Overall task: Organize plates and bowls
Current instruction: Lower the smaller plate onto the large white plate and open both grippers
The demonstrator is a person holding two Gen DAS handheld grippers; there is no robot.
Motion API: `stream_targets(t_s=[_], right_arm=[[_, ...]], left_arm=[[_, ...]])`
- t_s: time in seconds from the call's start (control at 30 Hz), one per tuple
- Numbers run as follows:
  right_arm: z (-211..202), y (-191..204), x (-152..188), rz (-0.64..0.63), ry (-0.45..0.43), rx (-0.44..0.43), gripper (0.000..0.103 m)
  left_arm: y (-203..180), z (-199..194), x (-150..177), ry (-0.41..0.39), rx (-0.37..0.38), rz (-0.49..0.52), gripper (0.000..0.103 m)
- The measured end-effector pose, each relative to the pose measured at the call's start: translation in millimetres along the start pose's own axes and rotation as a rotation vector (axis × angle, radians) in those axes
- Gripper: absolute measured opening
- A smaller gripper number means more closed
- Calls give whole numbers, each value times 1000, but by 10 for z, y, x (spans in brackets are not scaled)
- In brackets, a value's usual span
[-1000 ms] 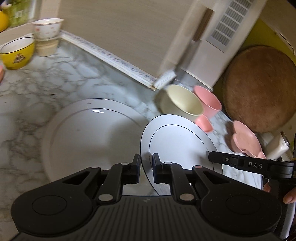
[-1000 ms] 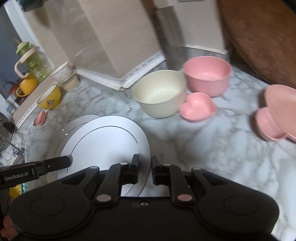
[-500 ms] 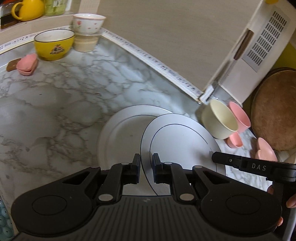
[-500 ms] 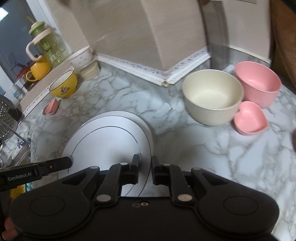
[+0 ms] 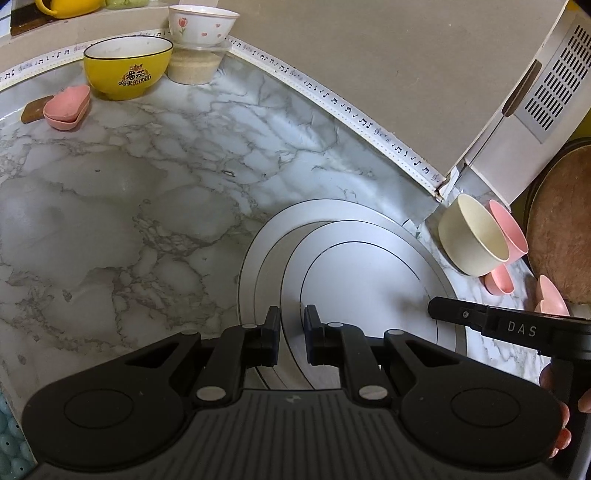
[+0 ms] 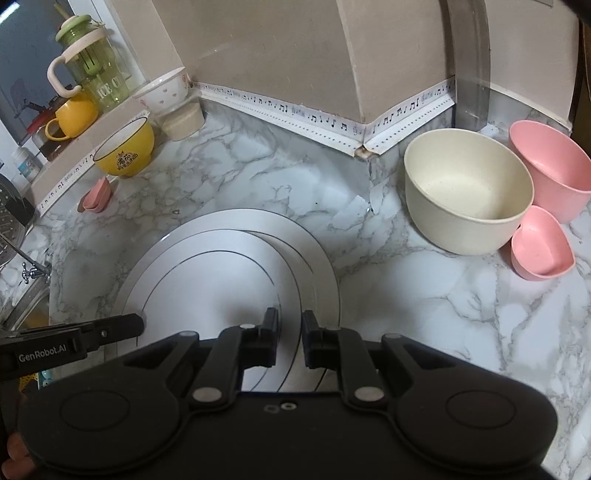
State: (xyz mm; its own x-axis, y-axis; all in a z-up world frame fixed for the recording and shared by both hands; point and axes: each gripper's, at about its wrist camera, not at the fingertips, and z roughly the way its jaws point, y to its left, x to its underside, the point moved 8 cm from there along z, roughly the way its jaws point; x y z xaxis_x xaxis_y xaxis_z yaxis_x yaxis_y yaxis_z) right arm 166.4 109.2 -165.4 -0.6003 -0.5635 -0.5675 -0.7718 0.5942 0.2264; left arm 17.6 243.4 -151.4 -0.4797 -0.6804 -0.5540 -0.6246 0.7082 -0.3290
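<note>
A small white plate (image 5: 369, 291) is held between both grippers above a large white plate (image 5: 258, 266) on the marble counter. My left gripper (image 5: 292, 334) is shut on the small plate's left rim. My right gripper (image 6: 290, 338) is shut on its right rim (image 6: 291, 295). The large plate (image 6: 317, 258) shows under it in the right wrist view. A cream bowl (image 6: 467, 190), a pink bowl (image 6: 550, 170) and a pink heart dish (image 6: 541, 243) stand to the right.
A yellow bowl (image 5: 127, 68), a floral bowl on a tub (image 5: 201, 26) and small pink dishes (image 5: 68, 107) sit at the far left corner. A round wooden board (image 5: 565, 221) leans at the right. A sink tap (image 6: 29, 269) is at the left edge.
Both grippers have carried the small plate leftward and back, so it now sits over the large plate. The view has pulled away from the bowls.
</note>
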Motion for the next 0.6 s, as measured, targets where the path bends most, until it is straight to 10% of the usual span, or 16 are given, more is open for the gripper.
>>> stream_targets(t_s=[0.6], right_arm=[[45,25,1,-40,-10,21,13]], left_arm=[[6,89,-11,24,0,26,12]])
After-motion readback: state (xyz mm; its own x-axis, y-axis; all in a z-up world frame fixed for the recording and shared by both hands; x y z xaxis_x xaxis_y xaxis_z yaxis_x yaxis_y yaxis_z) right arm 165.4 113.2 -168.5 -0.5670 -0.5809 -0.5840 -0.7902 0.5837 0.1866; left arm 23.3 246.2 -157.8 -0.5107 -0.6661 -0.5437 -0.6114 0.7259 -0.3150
